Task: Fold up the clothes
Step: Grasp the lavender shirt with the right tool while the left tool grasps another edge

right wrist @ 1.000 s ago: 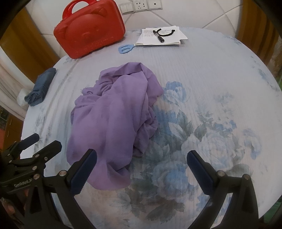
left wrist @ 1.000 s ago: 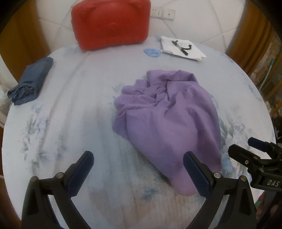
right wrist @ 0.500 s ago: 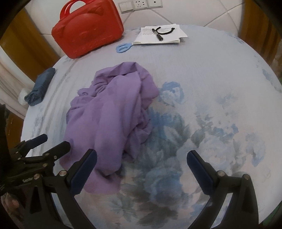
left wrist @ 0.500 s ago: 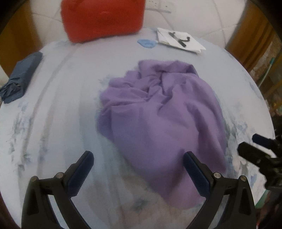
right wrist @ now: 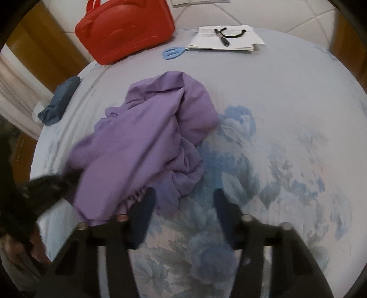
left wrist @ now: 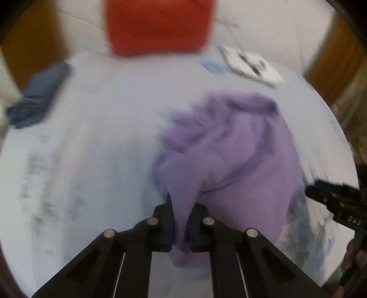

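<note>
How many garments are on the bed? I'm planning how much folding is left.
2. The purple garment lies crumpled mid-bed, its near edge pinched in the left gripper. The dark blue garment lies bundled at the far left edge. Others may be hidden.

A red carrying case [right wrist: 125,32] with a handle is seen at eleven o'clock on the floral bedsheet [right wrist: 286,142]. At twelve o'clock, white papers [right wrist: 226,37] are laid flat, with a black pen [right wrist: 222,38] and a black cord [right wrist: 236,34] on top. A blue plastic utensil [right wrist: 172,52] is placed just beside the papers. Power sockets [right wrist: 183,1] are partly shown on the wall behind.
</note>
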A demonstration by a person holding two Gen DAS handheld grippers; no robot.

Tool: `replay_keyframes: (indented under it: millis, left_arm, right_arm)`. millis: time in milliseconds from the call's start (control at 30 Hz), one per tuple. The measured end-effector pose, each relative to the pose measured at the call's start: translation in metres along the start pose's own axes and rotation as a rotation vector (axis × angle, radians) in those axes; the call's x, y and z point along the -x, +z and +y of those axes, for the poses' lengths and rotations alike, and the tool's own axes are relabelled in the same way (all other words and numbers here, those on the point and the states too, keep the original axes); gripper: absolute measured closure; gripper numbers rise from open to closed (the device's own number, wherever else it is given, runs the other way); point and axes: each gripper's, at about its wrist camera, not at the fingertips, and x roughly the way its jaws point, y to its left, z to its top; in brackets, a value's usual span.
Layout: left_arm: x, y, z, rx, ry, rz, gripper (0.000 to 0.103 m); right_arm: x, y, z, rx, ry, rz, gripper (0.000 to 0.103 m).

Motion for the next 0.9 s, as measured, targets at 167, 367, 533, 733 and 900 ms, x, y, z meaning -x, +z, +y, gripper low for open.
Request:
replay_keyframes:
  millis: [167, 367, 533, 733, 900]
  left_arm:
    - [0.016, 0.014, 0.068, 0.113, 0.129, -0.049, 0.094]
    - [0.002, 0.0, 0.095, 0.158, 0.106, -0.011, 0.021]
    - [-0.027, -0.008, 0.091, 0.136, 0.102, 0.042, 0.02]
    - [-0.055, -0.011, 0.091, 0.141, 0.087, 0.144, 0.101]
    - [-0.016, 0.001, 0.098, 0.138, 0.104, 0.06, 0.101]
  right_arm:
    - [-0.002, 0.023, 0.001, -0.016, -0.01, -0.021, 0.054]
    - [-0.023, 0.043, -0.002, -0.038, -0.042, 0.016, 0.005]
    - [-0.035, 0.035, 0.005, -0.026, 0.001, 0.054, 0.001]
    - [-0.054, 0.018, 0.021, 0.04, 0.024, 0.125, 0.076]
    - [-0.011, 0.018, 0.016, 0.076, -0.064, 0.02, 0.093]
